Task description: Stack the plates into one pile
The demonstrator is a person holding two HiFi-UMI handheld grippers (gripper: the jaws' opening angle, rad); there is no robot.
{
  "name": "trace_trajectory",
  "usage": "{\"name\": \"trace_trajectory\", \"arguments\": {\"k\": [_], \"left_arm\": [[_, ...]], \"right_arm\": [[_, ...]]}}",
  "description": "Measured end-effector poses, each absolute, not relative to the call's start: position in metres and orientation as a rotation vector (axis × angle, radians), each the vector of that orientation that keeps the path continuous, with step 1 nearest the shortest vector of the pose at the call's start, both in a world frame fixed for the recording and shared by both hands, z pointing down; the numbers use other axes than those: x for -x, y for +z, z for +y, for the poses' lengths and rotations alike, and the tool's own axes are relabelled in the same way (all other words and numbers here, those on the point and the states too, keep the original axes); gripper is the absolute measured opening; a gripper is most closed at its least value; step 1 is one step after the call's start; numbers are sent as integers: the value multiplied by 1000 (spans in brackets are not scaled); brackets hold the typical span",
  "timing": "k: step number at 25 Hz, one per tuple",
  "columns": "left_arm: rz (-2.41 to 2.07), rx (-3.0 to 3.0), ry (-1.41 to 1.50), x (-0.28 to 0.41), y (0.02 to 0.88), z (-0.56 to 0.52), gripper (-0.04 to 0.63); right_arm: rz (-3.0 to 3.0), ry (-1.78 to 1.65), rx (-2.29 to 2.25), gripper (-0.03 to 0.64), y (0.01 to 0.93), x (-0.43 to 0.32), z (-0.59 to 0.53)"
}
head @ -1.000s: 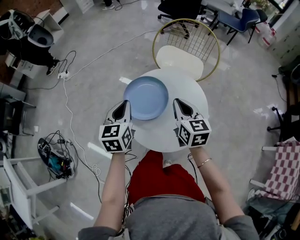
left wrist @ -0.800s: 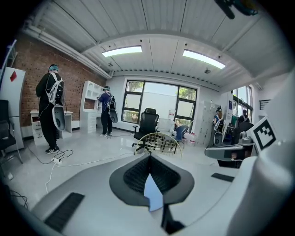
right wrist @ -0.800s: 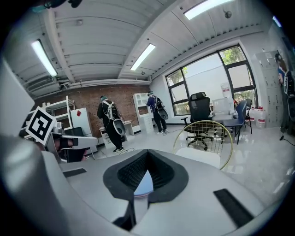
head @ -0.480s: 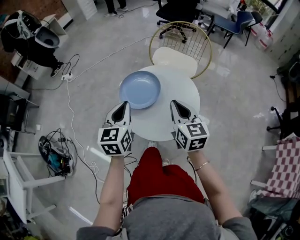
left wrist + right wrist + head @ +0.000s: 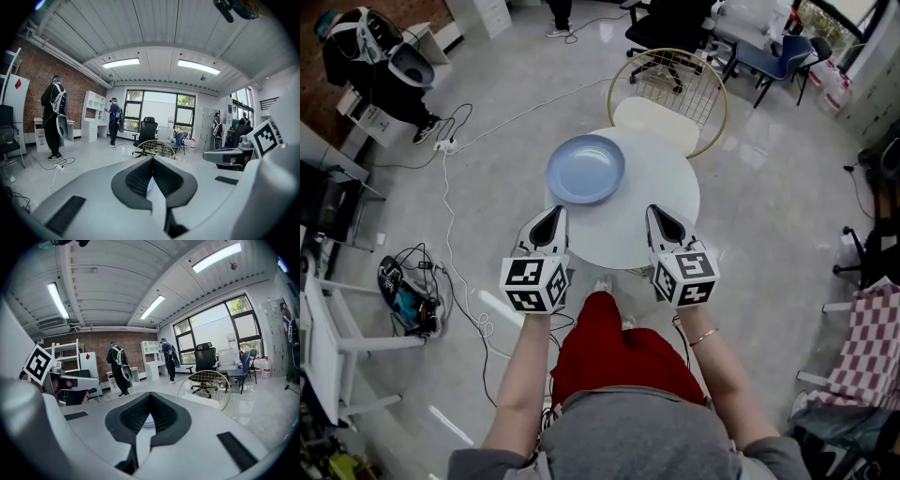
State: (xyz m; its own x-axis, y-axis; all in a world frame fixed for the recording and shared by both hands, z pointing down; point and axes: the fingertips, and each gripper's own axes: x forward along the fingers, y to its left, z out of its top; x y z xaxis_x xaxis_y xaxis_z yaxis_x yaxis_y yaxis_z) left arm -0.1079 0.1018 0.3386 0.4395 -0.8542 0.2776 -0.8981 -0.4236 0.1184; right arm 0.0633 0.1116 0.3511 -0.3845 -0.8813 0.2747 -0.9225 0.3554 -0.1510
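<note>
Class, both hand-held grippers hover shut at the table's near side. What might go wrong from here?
1. The blue plate lies close to the round table's far left rim; a nudge might slide it off.
2. The left hand-held gripper and right hand-held gripper are shut; reaching in unopened would likely push the plate, not grip it.

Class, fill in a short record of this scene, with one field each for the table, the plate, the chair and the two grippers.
table: round, white
blue plate: on the table's far left part; any plates beneath it cannot be told
chair: gold wire back, cream seat, beyond the table
left gripper: shut, empty, by the near edge, clear of the plate
right gripper: shut, empty, by the near edge, clear of the plate
</note>
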Motion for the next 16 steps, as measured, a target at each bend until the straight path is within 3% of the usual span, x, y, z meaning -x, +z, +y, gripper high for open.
{"name": "trace_trajectory", "arguments": {"k": [16], "left_arm": [[-1545,-2400,222,106,339,120,15]], "right_arm": [[-2518,464,-1640,28,346,-68,127]]}}
